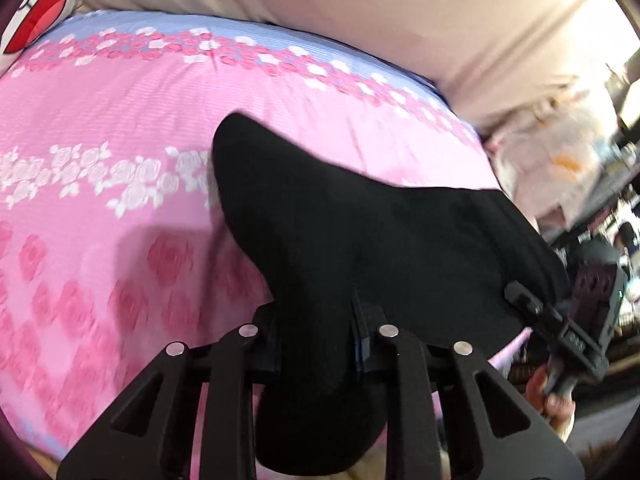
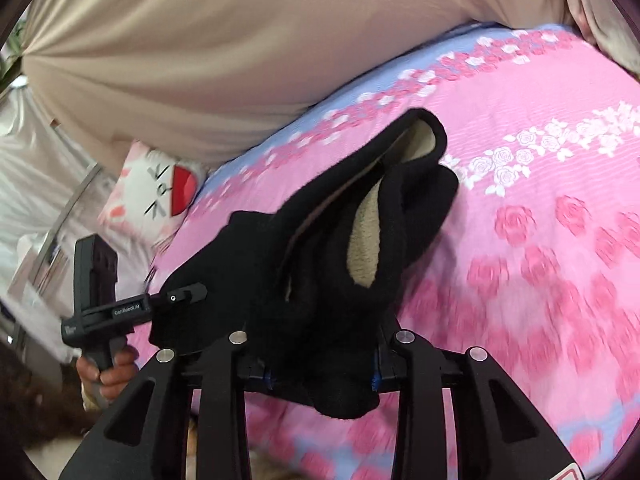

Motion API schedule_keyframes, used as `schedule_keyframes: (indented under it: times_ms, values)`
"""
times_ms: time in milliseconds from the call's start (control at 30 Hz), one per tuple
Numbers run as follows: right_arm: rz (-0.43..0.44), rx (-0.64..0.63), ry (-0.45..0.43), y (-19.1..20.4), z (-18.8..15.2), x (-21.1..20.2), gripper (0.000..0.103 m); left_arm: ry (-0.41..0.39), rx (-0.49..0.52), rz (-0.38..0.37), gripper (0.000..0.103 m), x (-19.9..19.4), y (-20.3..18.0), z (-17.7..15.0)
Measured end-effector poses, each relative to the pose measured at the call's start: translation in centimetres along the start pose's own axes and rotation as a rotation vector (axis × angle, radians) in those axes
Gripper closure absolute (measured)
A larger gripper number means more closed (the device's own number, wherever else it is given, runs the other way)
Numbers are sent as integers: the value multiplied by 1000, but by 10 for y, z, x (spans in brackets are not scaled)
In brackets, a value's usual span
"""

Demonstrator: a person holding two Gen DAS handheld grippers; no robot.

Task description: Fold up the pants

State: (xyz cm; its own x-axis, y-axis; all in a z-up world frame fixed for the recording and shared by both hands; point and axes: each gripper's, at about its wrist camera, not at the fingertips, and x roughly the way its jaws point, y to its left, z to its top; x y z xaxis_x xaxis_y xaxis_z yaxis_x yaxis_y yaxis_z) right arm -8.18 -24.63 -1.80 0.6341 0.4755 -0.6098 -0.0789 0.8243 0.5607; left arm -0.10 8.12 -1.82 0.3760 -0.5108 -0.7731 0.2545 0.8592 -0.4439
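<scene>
Bunching between clamped jaws of left gripper [image 1: 320,344]: black fleece pants [image 1: 360,248], lifted above pink rose-printed quilt [image 1: 100,100]. Same pants pinched by right gripper [image 2: 320,368], beige sherpa lining [image 2: 366,240] exposed, frame centre.

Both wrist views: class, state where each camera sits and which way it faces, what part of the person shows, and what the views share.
Left wrist: on the left gripper, facing down onto the black pants it clamps; right hand shows.
Right wrist: on the right gripper, clamping the pants; left hand shows.
Shared: pants, pink floral bedspread, cartoon pillow.
</scene>
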Motion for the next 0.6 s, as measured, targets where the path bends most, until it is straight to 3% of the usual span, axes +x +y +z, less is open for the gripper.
schedule_keyframes:
  times_ms: [67, 167, 333, 467, 533, 567, 600]
  values:
    - [8, -35, -16, 12, 7, -10, 72, -11, 28, -16, 83, -18, -10, 3]
    - [36, -119, -83, 35, 37, -17, 72, -94, 83, -19, 83, -38, -25, 26]
    - [18, -256, -248, 62, 119, -4, 72, -301, 169, 42, 82, -60, -42, 98]
    - [36, -236, -300, 41, 179, 41, 66, -455, 208, 98, 81, -48, -39, 158]
    - [-23, -213, -248, 17, 204, 92, 56, -484, 209, 124, 71, -18, -28, 189]
    - [-80, -196, -217, 2, 211, 117, 39, -494, 202, 145, 59, 0, -19, 201]
    - [-184, -172, -174, -20, 214, 147, 30, -502, 188, 193, 15, 23, -8, 212]
